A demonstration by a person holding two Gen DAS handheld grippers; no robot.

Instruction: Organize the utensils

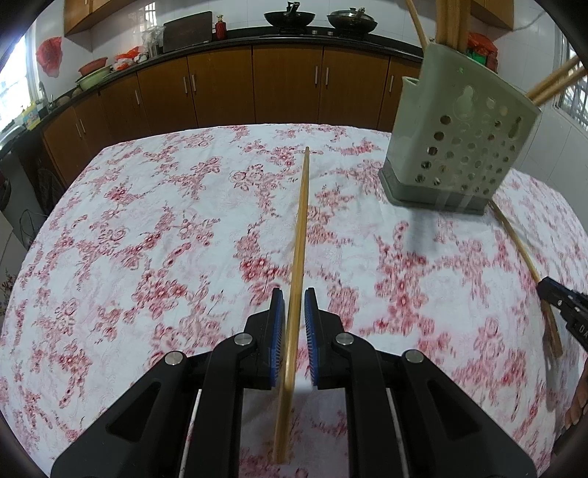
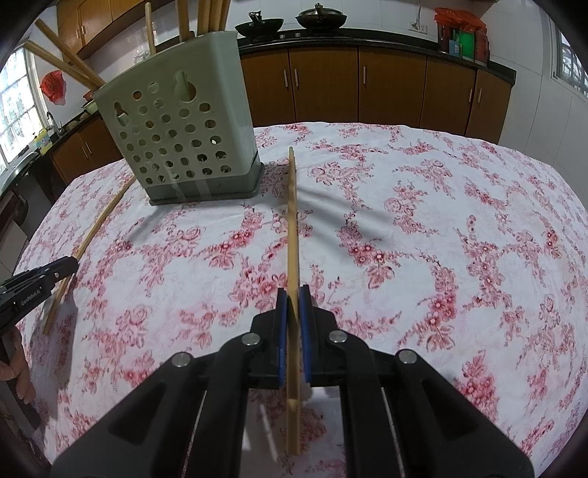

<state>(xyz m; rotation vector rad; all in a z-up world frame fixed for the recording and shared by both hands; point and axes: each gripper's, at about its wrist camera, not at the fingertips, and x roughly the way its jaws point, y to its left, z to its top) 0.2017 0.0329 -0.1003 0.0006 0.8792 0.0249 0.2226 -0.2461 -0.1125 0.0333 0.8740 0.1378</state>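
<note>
My left gripper (image 1: pixel 293 298) has its blue pads on either side of a bamboo chopstick (image 1: pixel 299 228) that points forward over the table; a thin gap shows at each pad. My right gripper (image 2: pixel 293 294) is shut on another chopstick (image 2: pixel 293 220), also pointing forward. A pale green perforated utensil holder (image 1: pixel 459 128) stands on the table with several chopsticks upright in it; it also shows in the right wrist view (image 2: pixel 183 125). Each gripper appears at the edge of the other's view, the right (image 1: pixel 562 309) and the left (image 2: pixel 40 283).
The round table has a white cloth with red flowers (image 1: pixel 147 239). Brown kitchen cabinets (image 1: pixel 257 84) and a dark counter with woks (image 1: pixel 290 16) run behind it. A hand shows at the left edge of the right wrist view (image 2: pixel 18 367).
</note>
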